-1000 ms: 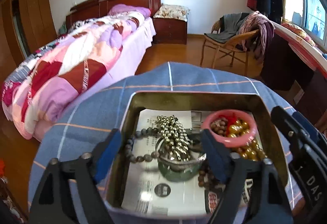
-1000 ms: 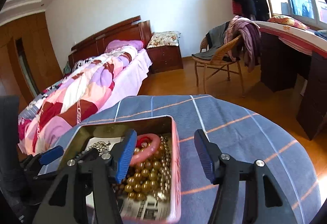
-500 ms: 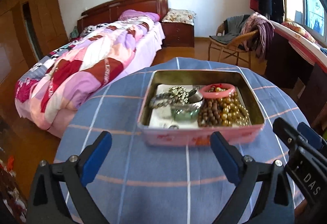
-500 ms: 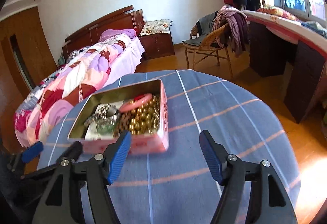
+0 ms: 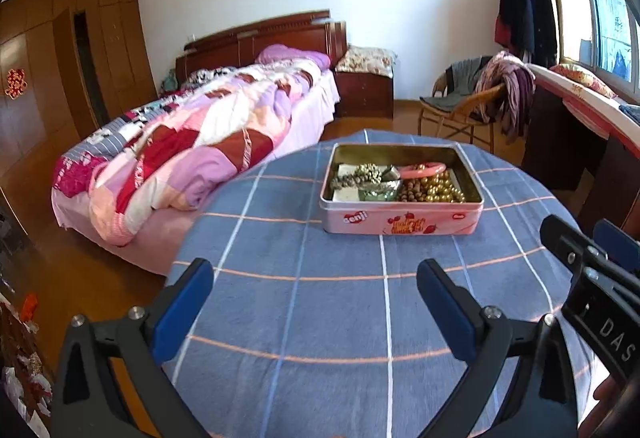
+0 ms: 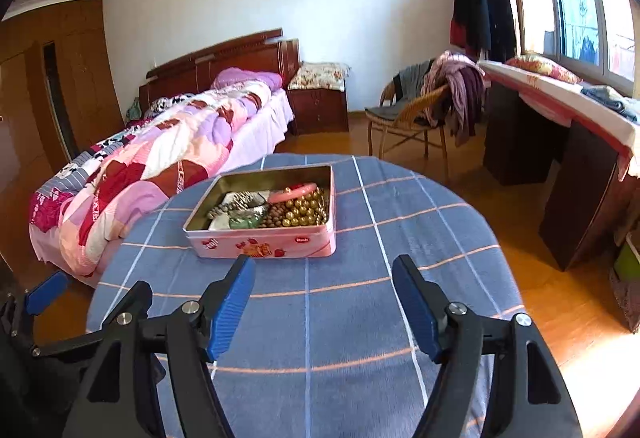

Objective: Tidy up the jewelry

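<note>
pink tin point(image 5: 401, 222) sits toward the far side of the round tabletop point(image 5: 304, 318), lid off. inside, all in one heap: gold bead strand point(image 5: 442, 192) at the right, brown wooden beads point(image 5: 412, 193) beside it, pink bangle point(image 5: 422, 169) propped on top toward the back, silver bead cluster point(image 5: 366, 171) and a green piece point(image 5: 376, 194) at the left, paper liner underneath. no jewelry visible on the blue checked cloth outside the tin.

left gripper point(image 5: 314, 308): fingers empty, jaws opening, nothing between them, held over the near cloth, well apart from the tin. right gripper point(image 6: 322, 304): fingers empty too, jaws opening, near the tin's front wall but not touching.

judgement: sorting looks done or paused; both tools clear of the load.

risks from here:
- strands lie tangled and overlapping; pulling one would likely drag its neighbours over the rim.
- bangle rests loose on the beads; a nudge could roll it out.
- tin is light and sits on loose cloth; a bump to the wall may slide it toward the far edge, bed point(image 6: 160, 158) side.
- smooth round beads could slip out of wide flat pads.
</note>
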Demonstrator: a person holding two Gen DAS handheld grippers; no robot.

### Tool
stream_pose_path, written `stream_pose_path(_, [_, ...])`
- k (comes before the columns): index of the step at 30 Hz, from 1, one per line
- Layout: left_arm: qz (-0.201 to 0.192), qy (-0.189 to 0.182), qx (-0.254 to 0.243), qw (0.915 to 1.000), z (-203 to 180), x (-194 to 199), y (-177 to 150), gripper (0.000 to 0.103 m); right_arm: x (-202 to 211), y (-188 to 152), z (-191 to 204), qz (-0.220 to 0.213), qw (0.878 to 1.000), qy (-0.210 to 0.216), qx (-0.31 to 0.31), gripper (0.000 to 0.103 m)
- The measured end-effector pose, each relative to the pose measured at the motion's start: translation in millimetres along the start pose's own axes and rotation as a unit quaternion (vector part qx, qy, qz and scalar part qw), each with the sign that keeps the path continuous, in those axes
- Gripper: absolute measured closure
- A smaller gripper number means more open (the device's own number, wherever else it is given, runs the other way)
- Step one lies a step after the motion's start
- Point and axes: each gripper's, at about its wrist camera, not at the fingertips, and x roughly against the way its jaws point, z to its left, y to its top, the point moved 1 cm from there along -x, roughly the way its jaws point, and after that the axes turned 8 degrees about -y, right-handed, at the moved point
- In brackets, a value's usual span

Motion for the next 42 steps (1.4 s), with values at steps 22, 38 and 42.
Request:
stream_pose_path(22, [-0.141,0.013,0.018,0.9898,8,98,18,0.000,131,32,-18,-0.164,0.985,-0.002,-0.043,0.019])
stream_pose_path(38, [-0.133,0.009,0.015,0.9909,8,98,15,0.000,127,31,-18,-0.161,0.986,-0.004,-0.052,0.019])
stream_pose_path(42, [-0.132,0.012,0.016,0.9910,9,99,15,0.000,127,30,-19,-0.161,0.985,-0.005,-0.053,0.019])
